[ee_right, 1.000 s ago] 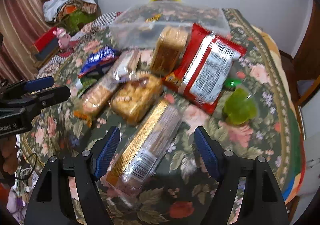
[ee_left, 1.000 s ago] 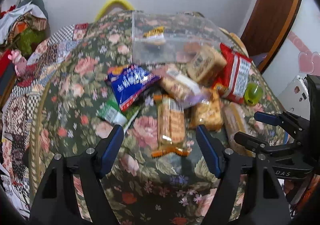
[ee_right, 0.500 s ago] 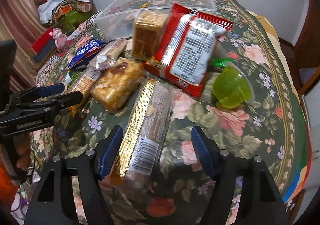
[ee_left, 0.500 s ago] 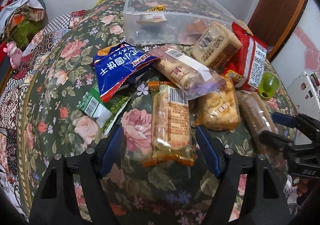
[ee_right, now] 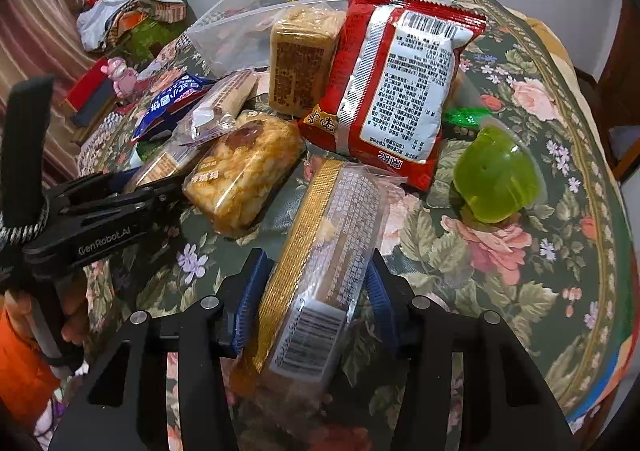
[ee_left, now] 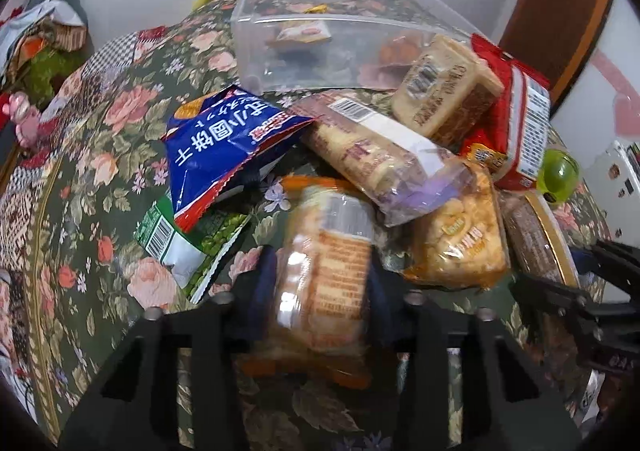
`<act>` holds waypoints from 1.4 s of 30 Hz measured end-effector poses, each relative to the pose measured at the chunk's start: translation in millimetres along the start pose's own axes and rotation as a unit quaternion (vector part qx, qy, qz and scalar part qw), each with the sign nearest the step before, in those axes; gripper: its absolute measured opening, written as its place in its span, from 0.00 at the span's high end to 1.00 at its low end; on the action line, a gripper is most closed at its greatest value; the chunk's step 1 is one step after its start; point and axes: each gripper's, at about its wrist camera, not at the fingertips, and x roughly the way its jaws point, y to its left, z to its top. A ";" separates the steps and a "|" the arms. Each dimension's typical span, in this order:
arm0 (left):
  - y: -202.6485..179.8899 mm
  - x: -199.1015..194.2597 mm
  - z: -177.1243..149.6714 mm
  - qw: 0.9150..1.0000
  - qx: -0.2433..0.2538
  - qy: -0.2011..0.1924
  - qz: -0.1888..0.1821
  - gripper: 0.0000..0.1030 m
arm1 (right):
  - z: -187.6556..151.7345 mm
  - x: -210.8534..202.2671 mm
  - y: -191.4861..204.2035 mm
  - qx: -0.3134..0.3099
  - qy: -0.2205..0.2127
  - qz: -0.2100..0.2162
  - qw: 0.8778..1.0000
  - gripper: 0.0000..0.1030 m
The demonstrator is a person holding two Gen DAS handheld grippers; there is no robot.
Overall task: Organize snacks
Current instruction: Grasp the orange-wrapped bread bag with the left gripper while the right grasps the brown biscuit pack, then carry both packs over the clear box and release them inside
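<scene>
Both grippers were closing together: left gripper (ee_left: 322, 279) around an orange cracker pack (ee_left: 326, 271), right gripper (ee_right: 316, 291) around a gold-edged biscuit pack (ee_right: 320, 271), low in frame, likely bound for the clear bin (ee_left: 344, 47).

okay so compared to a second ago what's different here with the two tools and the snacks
Both came down and are closing, each with a packet between its pads: the left tool around the orange cracker pack, the right tool around the gold-edged wafer pack. The clear bin, red bag and green jelly cup stayed put.
</scene>
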 end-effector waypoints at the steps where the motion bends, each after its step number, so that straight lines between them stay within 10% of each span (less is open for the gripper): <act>1: 0.5 -2.3 -1.8 1.000 0.000 -0.002 -0.004 0.64 | 0.3 -0.3 0.5 0.000 -0.002 0.000 1.000 0.58; 17: 5.3 -63.8 -12.4 0.999 -0.021 -0.041 -0.020 0.65 | 0.1 -31.4 -6.5 0.005 -0.038 0.002 0.999 0.67; 42: -2.6 -91.0 83.0 0.991 -0.013 -0.129 -0.030 0.65 | 94.3 -84.4 -8.2 -0.018 -0.160 0.005 0.987 0.67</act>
